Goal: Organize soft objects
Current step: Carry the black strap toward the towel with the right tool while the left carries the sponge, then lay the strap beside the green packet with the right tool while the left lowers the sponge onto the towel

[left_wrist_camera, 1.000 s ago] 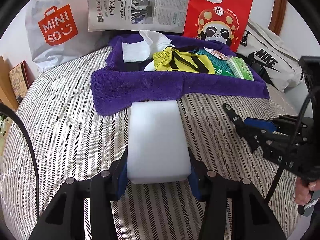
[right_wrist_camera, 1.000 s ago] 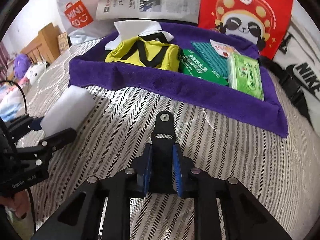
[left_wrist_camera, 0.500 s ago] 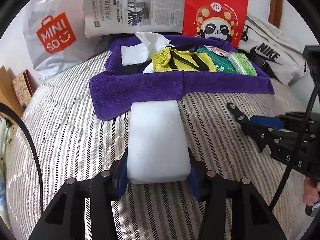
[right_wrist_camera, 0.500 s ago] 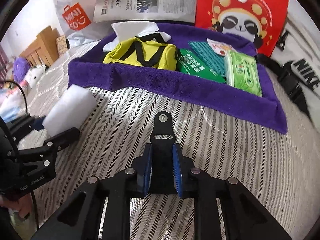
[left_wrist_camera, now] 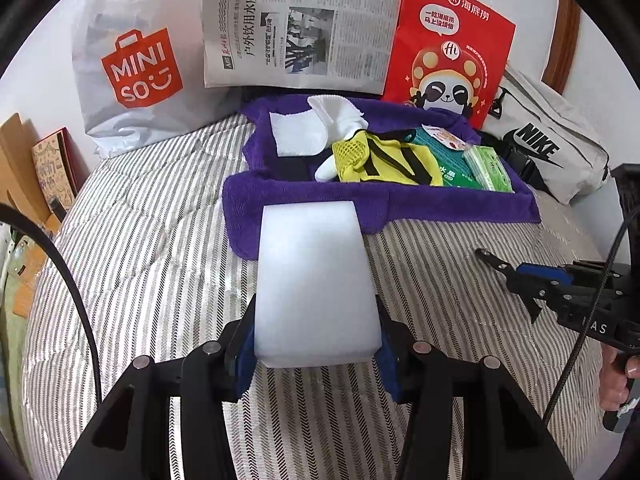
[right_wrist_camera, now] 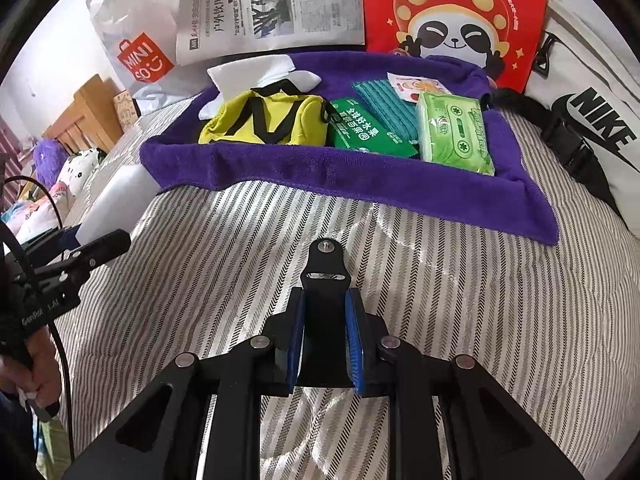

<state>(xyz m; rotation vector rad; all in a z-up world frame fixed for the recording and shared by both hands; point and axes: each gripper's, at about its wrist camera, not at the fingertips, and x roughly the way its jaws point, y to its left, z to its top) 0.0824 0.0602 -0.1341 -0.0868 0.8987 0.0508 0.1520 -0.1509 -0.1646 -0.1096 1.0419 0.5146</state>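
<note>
A white foam block (left_wrist_camera: pixel 316 280) is clamped between the blue pads of my left gripper (left_wrist_camera: pixel 316 344), just above the striped bedcover and in front of the purple towel tray (left_wrist_camera: pixel 304 196). From the right wrist view the block (right_wrist_camera: pixel 116 196) and left gripper (right_wrist_camera: pixel 92 256) are at the left. The tray (right_wrist_camera: pixel 360 184) holds a yellow mesh bag (right_wrist_camera: pixel 264 120), green tissue packs (right_wrist_camera: pixel 456 132) and a white cloth (left_wrist_camera: pixel 296 132). My right gripper (right_wrist_camera: pixel 325 340) is shut on a small flat black clip piece (right_wrist_camera: pixel 325 276) over the bedcover. It (left_wrist_camera: pixel 536 276) appears at the right in the left wrist view.
Behind the tray stand a Miniso bag (left_wrist_camera: pixel 132 76), a newspaper (left_wrist_camera: pixel 296 28) and a red panda bag (left_wrist_camera: pixel 448 56). A white Nike bag (left_wrist_camera: pixel 552 148) lies at the right. Plush toys (right_wrist_camera: pixel 60 168) and wooden furniture (right_wrist_camera: pixel 92 112) are far left. A hand (left_wrist_camera: pixel 618 380) holds the right gripper.
The left wrist view has lifted a little, showing more of the bags behind the tray. The right gripper has drifted toward the right and lower in that view. Both grips are unchanged.
</note>
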